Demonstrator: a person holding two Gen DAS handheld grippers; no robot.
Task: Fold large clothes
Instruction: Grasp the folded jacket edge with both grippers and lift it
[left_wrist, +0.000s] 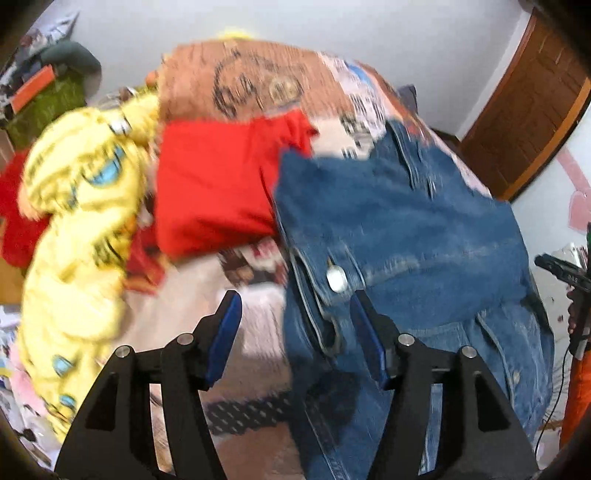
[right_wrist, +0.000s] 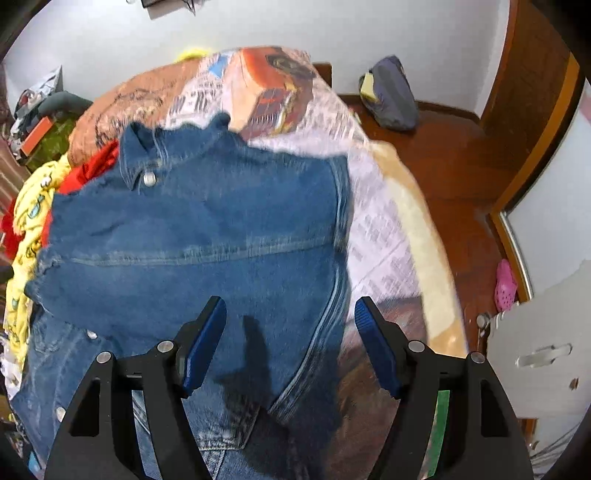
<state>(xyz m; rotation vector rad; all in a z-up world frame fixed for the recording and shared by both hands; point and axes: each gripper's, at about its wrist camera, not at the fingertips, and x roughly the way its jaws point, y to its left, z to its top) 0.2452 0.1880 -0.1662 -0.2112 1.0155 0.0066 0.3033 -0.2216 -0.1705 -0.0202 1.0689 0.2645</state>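
A blue denim jacket (left_wrist: 406, 229) lies spread on the bed, partly folded over itself; it also shows in the right wrist view (right_wrist: 199, 236). My left gripper (left_wrist: 293, 314) is open above the jacket's left edge, near a metal button (left_wrist: 337, 278) on a cuff or collar. My right gripper (right_wrist: 290, 314) is open above the jacket's right side, over a seam, holding nothing. The other gripper (left_wrist: 561, 273) shows at the right edge of the left wrist view.
The bed has a printed cover (right_wrist: 266, 85). A red garment (left_wrist: 218, 184) and a yellow patterned garment (left_wrist: 77, 206) lie left of the jacket. A wooden floor (right_wrist: 443, 147), a dark bag (right_wrist: 391, 92), a wooden door (left_wrist: 528, 110) and a pink shoe (right_wrist: 504, 284) are to the right.
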